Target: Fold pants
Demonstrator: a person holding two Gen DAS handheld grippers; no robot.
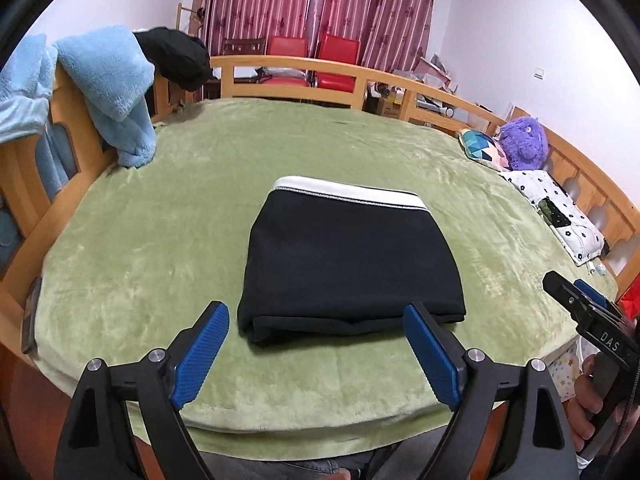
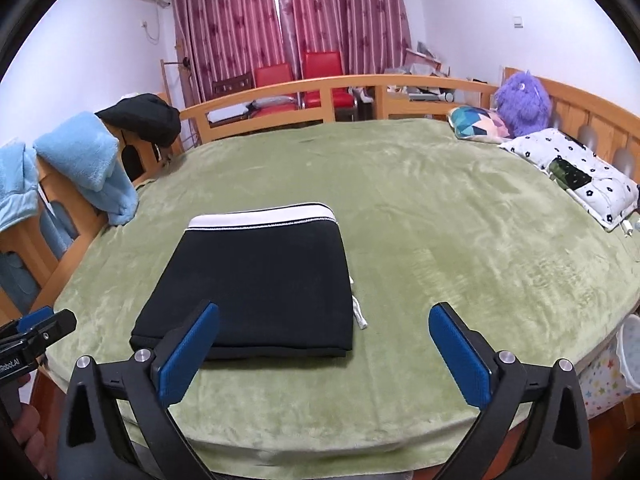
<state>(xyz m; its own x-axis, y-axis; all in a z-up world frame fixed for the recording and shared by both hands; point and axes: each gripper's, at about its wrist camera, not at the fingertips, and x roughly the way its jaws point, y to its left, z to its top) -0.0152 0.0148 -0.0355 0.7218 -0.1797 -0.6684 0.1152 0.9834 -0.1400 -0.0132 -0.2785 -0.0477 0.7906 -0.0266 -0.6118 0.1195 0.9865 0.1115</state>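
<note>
The black pants [image 1: 348,264] with a white waistband lie folded into a compact rectangle on the green blanket [image 1: 160,240]. They also show in the right wrist view [image 2: 260,288], with a white drawstring [image 2: 360,316] poking out at the right edge. My left gripper [image 1: 316,320] is open and empty, held just short of the near folded edge. My right gripper [image 2: 324,320] is open and empty, near the pants' front right corner. Each gripper shows at the edge of the other's view: the right one [image 1: 580,300] and the left one [image 2: 44,328].
The bed has a wooden rail [image 1: 288,64] around it. A light blue fleece [image 1: 108,88] and a black garment [image 1: 176,56] hang over the left rail. A purple plush toy [image 2: 520,100] and pillows [image 2: 576,172] lie at the right. Red chairs [image 2: 300,80] stand behind.
</note>
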